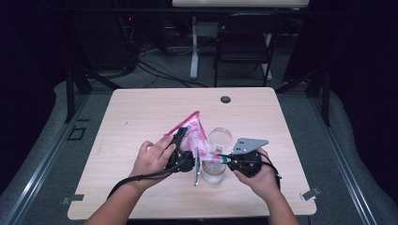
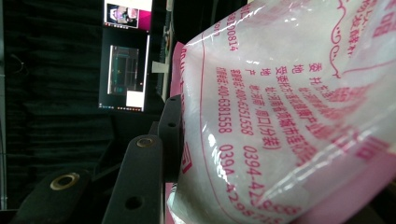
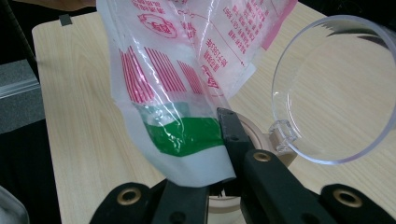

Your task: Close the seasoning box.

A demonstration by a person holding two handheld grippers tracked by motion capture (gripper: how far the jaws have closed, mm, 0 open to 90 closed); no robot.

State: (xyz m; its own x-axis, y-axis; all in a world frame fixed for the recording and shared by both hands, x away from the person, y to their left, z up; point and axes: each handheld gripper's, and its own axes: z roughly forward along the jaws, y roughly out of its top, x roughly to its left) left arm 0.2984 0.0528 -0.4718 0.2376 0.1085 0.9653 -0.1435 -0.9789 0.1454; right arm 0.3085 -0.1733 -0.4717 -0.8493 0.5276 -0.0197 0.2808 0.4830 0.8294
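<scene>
A clear plastic bag printed in pink, with white powder inside, is held tilted above the table. My left gripper is shut on its upper side; in the left gripper view one black finger presses against the bag. My right gripper is shut on the bag's lower end; in the right gripper view the bag has a green band gripped by the gripper. Below that end stands a clear jar with its hinged lid swung open.
A round black grommet sits in the table's far edge. A black folding chair and a white desk leg stand beyond the table. Metal clips sit at the near corners.
</scene>
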